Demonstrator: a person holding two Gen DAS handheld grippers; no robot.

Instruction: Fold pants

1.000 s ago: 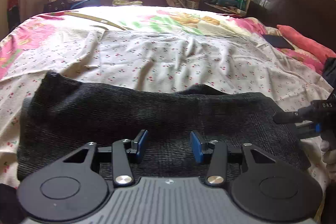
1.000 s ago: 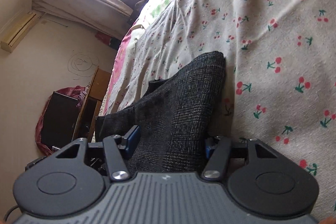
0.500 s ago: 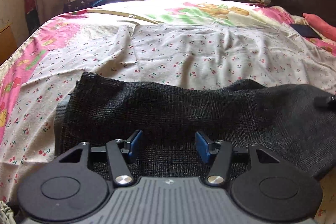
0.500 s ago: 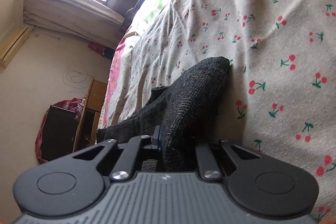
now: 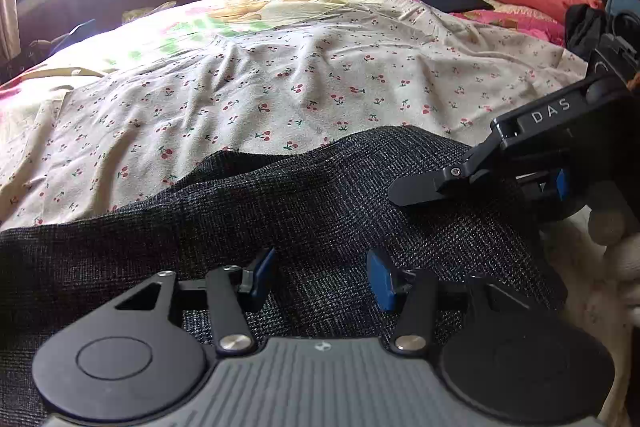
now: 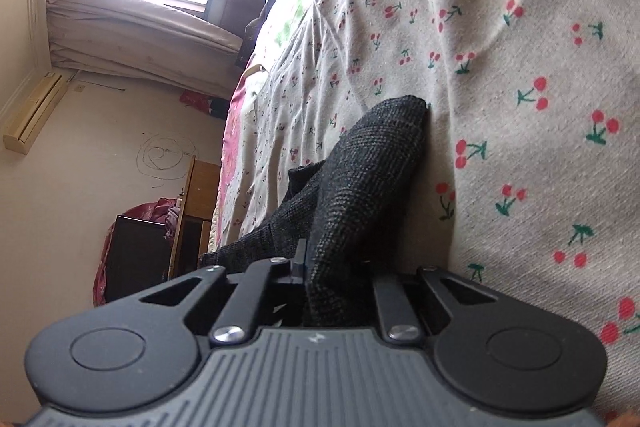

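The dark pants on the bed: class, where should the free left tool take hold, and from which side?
Grip the near edge of the pants, coming low from the near bedside. The left tool stands open above that stretch; the right tool already pinches the right end, and the cloth lies flat, so only an edge offers purchase.

Open cherry-print sheet (image 5: 320,83) beyond the pants (image 5: 280,203), right gripper (image 5: 416,189) blocking the right side
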